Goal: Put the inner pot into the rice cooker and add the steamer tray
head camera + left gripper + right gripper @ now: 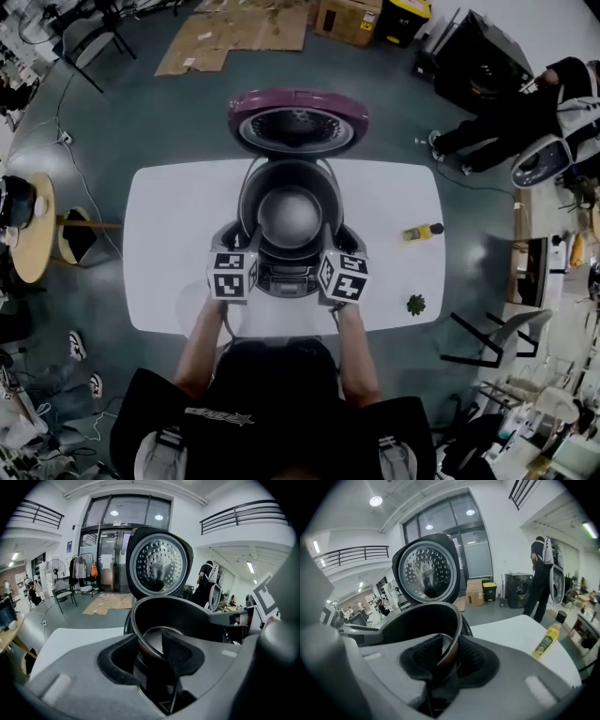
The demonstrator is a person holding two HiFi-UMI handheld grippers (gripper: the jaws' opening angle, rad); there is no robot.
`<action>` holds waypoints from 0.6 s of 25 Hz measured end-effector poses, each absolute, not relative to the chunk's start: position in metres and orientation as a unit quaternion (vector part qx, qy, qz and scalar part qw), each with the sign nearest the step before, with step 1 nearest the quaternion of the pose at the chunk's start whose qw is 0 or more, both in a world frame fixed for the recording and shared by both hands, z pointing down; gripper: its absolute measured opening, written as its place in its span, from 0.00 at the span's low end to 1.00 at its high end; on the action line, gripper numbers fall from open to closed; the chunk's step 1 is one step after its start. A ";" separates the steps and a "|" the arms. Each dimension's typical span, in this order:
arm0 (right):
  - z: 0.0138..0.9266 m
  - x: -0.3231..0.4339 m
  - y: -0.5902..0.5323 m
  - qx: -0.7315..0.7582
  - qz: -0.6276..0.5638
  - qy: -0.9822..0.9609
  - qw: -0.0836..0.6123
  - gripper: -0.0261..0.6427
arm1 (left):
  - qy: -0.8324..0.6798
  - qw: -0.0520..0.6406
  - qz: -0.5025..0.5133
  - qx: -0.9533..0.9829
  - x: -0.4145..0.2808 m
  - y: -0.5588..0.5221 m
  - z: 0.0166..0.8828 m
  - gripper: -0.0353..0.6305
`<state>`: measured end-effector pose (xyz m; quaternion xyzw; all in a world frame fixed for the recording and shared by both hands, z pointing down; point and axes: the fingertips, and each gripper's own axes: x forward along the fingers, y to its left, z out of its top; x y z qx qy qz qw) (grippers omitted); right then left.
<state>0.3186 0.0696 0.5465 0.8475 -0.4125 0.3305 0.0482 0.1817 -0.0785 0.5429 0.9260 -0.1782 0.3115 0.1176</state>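
The left gripper (246, 251) and the right gripper (330, 251) both hold the inner pot (289, 214) by its rim. In the left gripper view the fingers (180, 653) are closed on the rim, with the pot wall running between the pads. In the right gripper view the fingers (471, 660) pinch the rim the same way. The left gripper has the near-left part of the rim and the right gripper the near-right part, so the bowl opens out ahead of both pairs of fingers.

The pot is upright with its mouth up. It sits centred over the well of the rice cooker (286, 279), which stands on the white worktop (169, 244). From the head view the pot seems partly inside the well, but I cannot tell how deep it is or whether it is seated.

The well lies straight below the fingers, and the raised lid (298, 120) stands beyond them, clear of the pot. Both hands are equally near, so the next move looks like an even, level lowering with the pot's axis kept vertical. If one side dropped first, the rim could catch on the cooker wall.

A yellow bottle (422, 231) stands well off to the right of the right fingers. No view shows the steamer tray.
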 end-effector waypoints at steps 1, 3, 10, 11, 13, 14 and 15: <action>0.550 0.319 0.070 0.846 0.335 -0.412 0.050 0.20 | -0.178 0.119 0.316 0.924 0.182 -0.078 0.546 0.31; 0.556 0.320 0.070 0.843 0.346 -0.408 0.055 0.20 | -0.178 0.121 0.325 0.921 0.182 -0.078 0.551 0.31; 0.575 0.321 0.069 0.833 0.378 -0.398 0.073 0.20 | -0.178 0.130 0.356 0.908 0.184 -0.079 0.567 0.31; 0.576 0.321 0.069 0.831 0.381 -0.398 0.077 0.20 | -0.179 0.132 0.360 0.906 0.184 -0.078 0.569 0.31; 0.579 0.321 0.069 0.829 0.386 -0.396 0.085 0.20 | -0.179 0.136 0.368 0.902 0.184 -0.078 0.574 0.31; 0.580 0.321 0.069 0.828 0.389 -0.394 0.091 0.20 | -0.178 0.136 0.371 0.901 0.183 -0.078 0.576 0.31; 0.581 0.321 0.068 0.827 0.391 -0.393 0.096 0.20 | -0.178 0.136 0.373 0.901 0.183 -0.078 0.577 0.31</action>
